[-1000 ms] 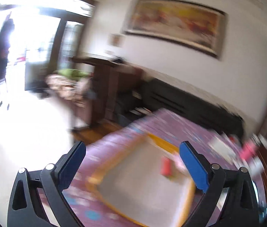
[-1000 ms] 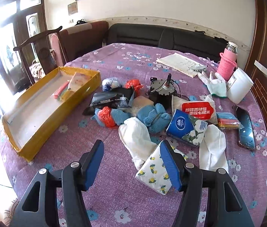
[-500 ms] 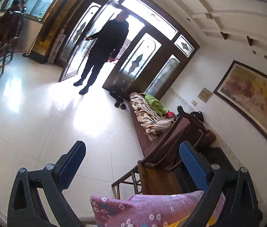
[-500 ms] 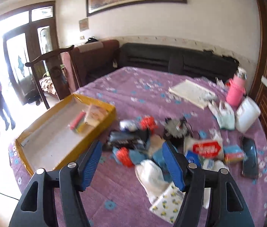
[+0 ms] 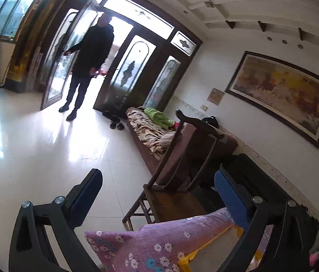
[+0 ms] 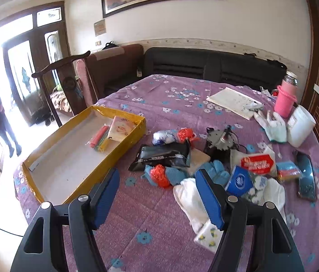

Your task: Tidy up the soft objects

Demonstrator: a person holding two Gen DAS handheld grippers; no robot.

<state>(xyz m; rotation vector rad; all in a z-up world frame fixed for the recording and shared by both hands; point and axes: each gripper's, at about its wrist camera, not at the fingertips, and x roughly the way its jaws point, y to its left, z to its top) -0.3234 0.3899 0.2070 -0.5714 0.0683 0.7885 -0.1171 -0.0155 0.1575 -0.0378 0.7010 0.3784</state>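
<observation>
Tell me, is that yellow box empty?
No. The yellow box holds a bundle of coloured sticks and a pale packet.

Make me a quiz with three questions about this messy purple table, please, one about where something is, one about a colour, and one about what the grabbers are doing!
1. Where is the bundle of coloured strips?
A. Inside the long yellow cardboard tray
B. On the floor
C. Under the pink bottle

2. What colour is the knit-sleeved bottle at the table's far right?
A. Green
B. Pink
C. Black

3. What is the right gripper doing?
A. Squeezing a white sock
B. Shut on nothing
C. Open, holding nothing

Answers:
1. A, the strips lie on the tray's pale floor near its far end.
2. B, its sleeve is bright pink.
3. C, bare flowered purple tablecloth shows between its spread blue pads.
</observation>
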